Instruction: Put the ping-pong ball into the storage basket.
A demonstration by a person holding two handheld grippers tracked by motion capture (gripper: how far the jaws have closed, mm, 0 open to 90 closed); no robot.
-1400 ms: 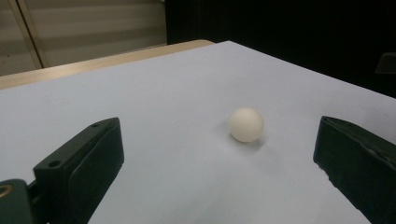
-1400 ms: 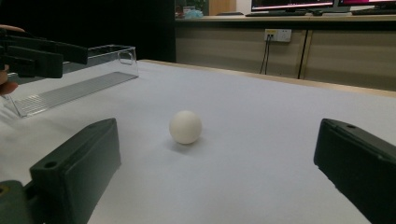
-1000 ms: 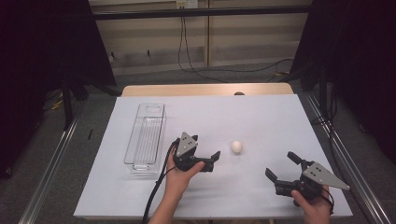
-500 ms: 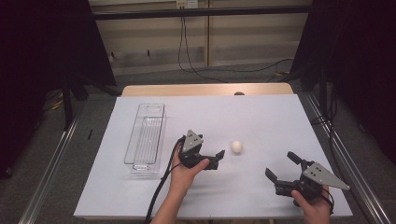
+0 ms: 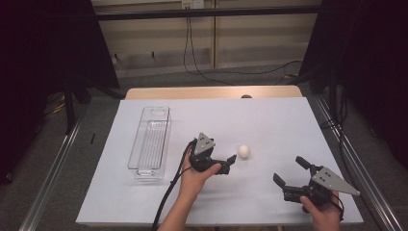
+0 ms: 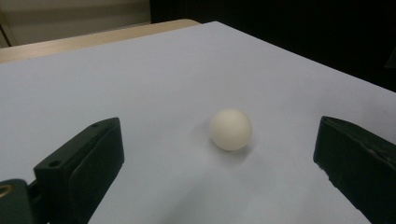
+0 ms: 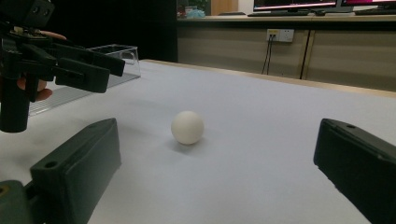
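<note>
Small cream-white ball (image 5: 244,151) sits on the white table sheet (image 5: 269,120), right of centre, touching neither gripper. Left gripper (image 5: 230,164), black with a grey three-cornered plate on top, is held low over the sheet just left of the ball, jaws spread wide and pointed toward it; in the left gripper view the ball (image 6: 230,129) lies ahead of the jaw tips, between their lines, not yet enclosed. The person's left forearm comes in from the bottom edge, angled up and slightly right, hand wrapped round the gripper body. Right gripper (image 5: 290,171) rests near the front right of the sheet, well apart from the ball, jaws open and aimed left toward it. Clear plastic oblong tray (image 5: 150,142) stands left of the left gripper.
</note>
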